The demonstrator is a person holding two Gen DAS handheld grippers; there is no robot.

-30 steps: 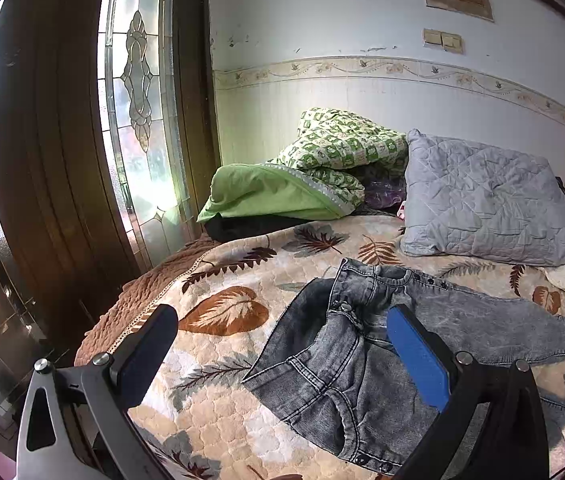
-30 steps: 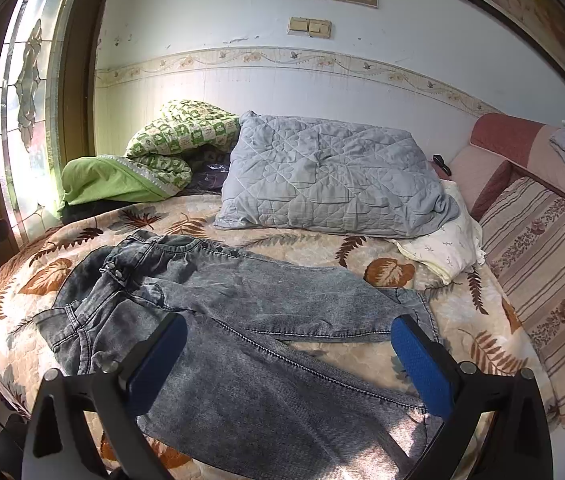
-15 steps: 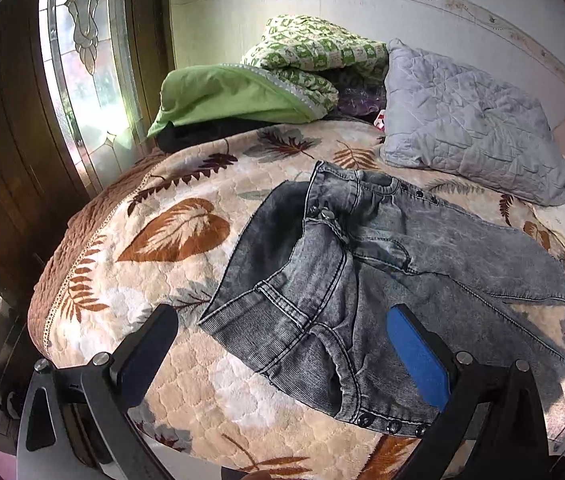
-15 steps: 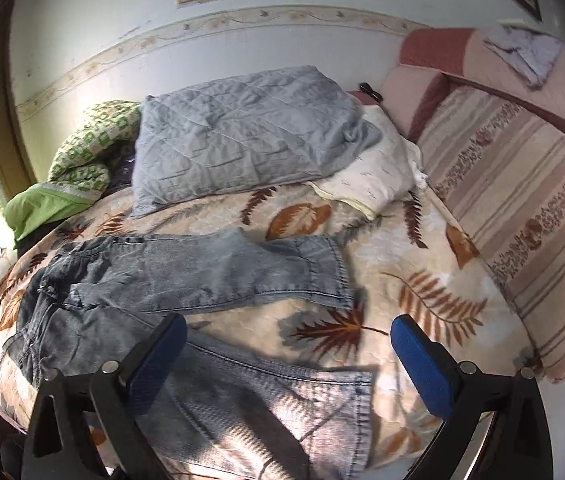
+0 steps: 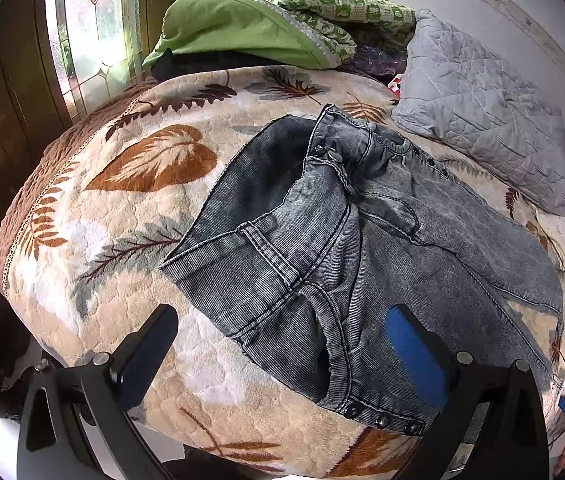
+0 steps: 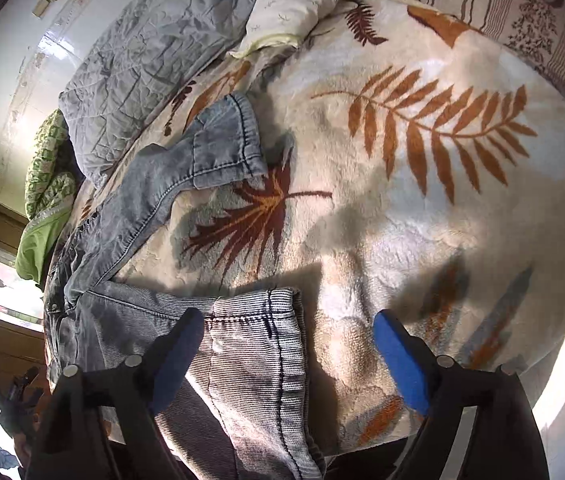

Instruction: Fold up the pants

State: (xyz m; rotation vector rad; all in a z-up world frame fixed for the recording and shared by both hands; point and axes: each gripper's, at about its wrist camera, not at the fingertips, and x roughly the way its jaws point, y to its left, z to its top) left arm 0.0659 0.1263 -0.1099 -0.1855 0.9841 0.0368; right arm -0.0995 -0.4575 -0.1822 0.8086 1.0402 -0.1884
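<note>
Grey washed jeans (image 5: 362,232) lie spread on the leaf-patterned blanket (image 5: 122,208), waist end rumpled and partly turned inside out toward the left. My left gripper (image 5: 282,344) is open and empty, just above the near waistband corner. In the right wrist view the two legs (image 6: 154,196) lie apart; the near leg cuff (image 6: 254,344) lies between my right gripper's open fingers (image 6: 398,356). My right gripper (image 6: 288,344) is open, holding nothing, close over that cuff.
A grey quilted pillow (image 5: 482,104) and green bedding (image 5: 242,28) lie at the back near the wall. A stained-glass door (image 5: 94,20) stands on the left. A striped cushion (image 6: 502,12) borders the blanket on the right. A cream pillow (image 6: 294,4) lies beside the grey one.
Both grippers have moved down and closer to the jeans, the left toward the waistband, the right swinging right and down over the near leg cuff. Both stay open.
</note>
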